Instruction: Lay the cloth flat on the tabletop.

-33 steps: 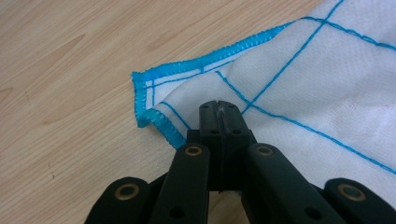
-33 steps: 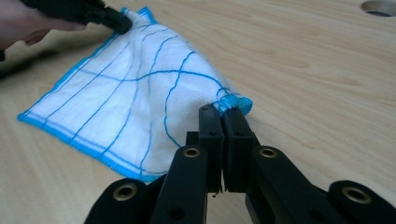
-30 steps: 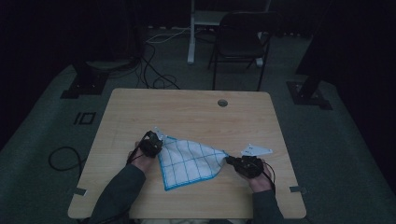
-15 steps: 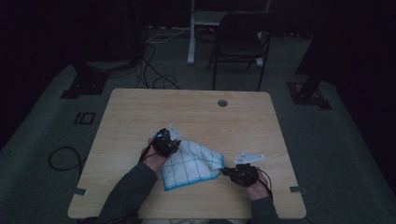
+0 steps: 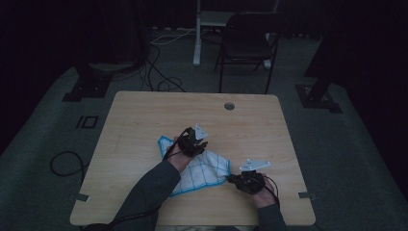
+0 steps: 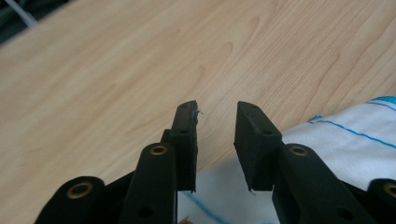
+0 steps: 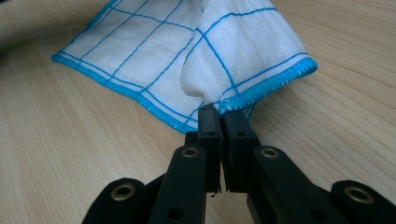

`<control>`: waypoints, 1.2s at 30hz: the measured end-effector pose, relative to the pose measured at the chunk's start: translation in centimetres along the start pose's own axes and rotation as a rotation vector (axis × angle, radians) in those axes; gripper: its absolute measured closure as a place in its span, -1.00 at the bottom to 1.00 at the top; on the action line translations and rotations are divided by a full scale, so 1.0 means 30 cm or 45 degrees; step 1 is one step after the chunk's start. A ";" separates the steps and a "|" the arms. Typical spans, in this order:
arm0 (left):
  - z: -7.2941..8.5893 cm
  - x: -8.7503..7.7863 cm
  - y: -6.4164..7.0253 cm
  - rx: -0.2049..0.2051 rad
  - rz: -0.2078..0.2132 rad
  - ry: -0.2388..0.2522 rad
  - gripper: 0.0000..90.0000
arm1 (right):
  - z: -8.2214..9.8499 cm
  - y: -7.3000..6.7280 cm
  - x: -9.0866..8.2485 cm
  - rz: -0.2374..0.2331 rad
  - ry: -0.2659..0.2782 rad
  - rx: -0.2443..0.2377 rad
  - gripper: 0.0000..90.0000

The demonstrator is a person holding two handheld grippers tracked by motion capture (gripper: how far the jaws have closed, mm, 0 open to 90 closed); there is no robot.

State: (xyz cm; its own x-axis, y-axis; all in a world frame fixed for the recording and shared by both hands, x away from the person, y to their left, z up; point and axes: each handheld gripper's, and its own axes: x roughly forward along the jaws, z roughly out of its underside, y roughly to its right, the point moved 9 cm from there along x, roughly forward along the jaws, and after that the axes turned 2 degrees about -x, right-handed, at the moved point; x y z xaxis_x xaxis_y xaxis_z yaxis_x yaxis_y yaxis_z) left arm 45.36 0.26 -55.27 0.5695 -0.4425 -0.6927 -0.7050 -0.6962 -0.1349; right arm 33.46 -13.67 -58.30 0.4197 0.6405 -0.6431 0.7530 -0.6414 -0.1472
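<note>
Cloth edge sits pinched in my right gripper — jaws clenched on the blue hem at the near right of the table, the rest lying flat on the wood toward the middle. Farther in, my left gripper hovers above the cloth's far side — jaws just opened, nothing between them.

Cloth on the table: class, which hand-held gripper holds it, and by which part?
The right hand-held gripper pinches the white, blue-checked cloth at a hemmed corner. The left hand-held gripper, whose jaws have just been opening, holds nothing.
</note>
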 end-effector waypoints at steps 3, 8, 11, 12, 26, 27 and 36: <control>0.029 0.029 0.010 -0.027 0.043 -0.053 0.66 | 0.002 0.002 -0.001 -0.002 0.002 0.002 0.95; 0.089 0.001 0.035 -0.024 0.080 -0.090 0.84 | 0.010 0.015 -0.002 0.011 -0.004 0.014 0.88; 0.127 -0.035 0.048 -0.034 0.094 -0.098 0.87 | 0.011 0.022 -0.006 0.021 -0.003 0.023 0.76; 0.139 -0.046 0.054 -0.037 0.100 -0.098 0.87 | 0.008 0.025 -0.009 0.027 0.007 0.025 0.68; 0.299 -0.105 0.110 -0.041 0.115 -0.137 0.86 | -0.138 0.098 -0.020 0.220 0.127 0.022 0.58; 0.301 -0.107 0.112 -0.034 0.110 -0.137 0.86 | -0.155 0.101 -0.007 0.225 0.130 0.012 0.61; 0.313 -0.118 0.116 -0.027 0.098 -0.117 0.86 | -0.227 0.144 0.173 0.250 0.053 0.021 0.76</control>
State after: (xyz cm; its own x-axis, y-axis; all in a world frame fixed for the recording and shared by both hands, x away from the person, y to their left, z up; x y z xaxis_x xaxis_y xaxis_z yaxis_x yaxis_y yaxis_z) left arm 36.91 4.70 -59.94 0.4723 -0.4418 -0.7627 -0.7353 -0.6747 -0.0645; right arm 42.33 -10.25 -57.15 0.5786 0.5189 -0.6292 0.6463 -0.7623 -0.0344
